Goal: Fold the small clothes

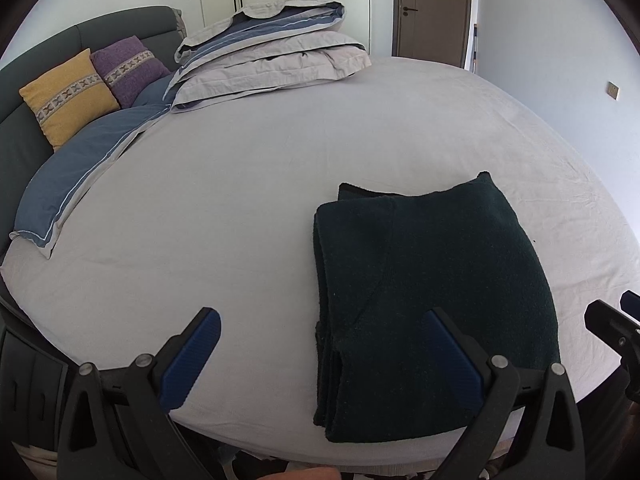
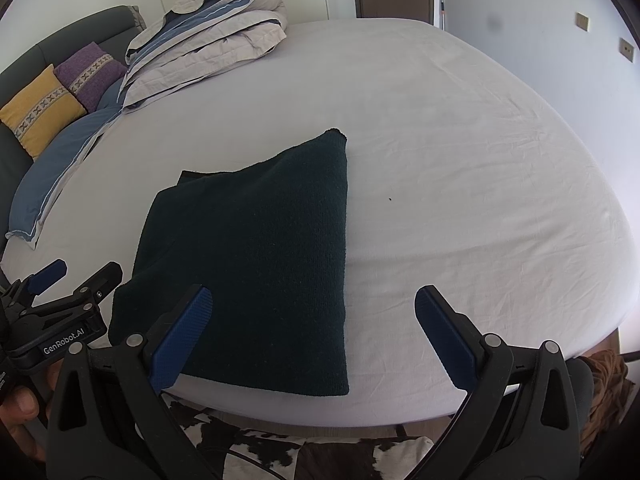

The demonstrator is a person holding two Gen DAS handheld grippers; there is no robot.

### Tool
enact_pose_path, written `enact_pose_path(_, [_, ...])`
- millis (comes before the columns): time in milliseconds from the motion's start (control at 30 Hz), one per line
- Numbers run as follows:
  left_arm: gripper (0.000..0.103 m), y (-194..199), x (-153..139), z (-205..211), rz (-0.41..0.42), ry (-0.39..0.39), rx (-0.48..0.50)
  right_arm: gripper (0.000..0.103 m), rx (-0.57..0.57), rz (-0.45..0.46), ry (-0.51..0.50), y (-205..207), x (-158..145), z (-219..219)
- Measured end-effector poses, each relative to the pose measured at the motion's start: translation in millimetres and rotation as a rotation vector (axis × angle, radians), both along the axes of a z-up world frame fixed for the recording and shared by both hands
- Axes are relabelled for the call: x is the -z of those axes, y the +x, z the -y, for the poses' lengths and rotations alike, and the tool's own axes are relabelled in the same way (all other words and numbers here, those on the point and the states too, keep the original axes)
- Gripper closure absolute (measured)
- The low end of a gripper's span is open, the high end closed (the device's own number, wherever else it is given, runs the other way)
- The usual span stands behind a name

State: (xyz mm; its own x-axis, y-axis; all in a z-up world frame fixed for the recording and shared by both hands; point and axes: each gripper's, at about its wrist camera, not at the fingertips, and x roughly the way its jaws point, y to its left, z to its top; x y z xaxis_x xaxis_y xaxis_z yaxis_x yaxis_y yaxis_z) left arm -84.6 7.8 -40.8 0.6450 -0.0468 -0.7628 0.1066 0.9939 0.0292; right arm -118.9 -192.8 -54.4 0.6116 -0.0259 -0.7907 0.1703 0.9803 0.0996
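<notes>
Sweater (image 2: 256, 256) folded on bed (image 2: 460, 160), ahead between both tongs | left tongs (image 1: 320, 344) apart, right tongs (image 2: 312, 320) apart (neither gripping) | risk: one-layer pinch near left edge would unfold stack

A wide bed (image 1: 280, 168) covered by a pale grey sheet fills the room. At its head a dark green padded headboard (image 1: 120, 24) backs a yellow cushion (image 1: 68, 96) and a purple cushion (image 1: 128, 68). A folded grey-and-blue duvet (image 1: 272, 48) lies beside them. Behind stand white walls, a brown door (image 1: 432, 8) and a cowhide rug (image 2: 280, 452).
</notes>
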Motion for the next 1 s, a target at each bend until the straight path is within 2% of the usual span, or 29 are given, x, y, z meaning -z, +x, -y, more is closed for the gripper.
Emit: enact_pose_path(1000, [0.0, 3.0, 3.8, -1.7, -0.006, 0.001, 0.012, 0.0, 0.002, -0.002, 0.0, -1.0, 0.1, -1.7])
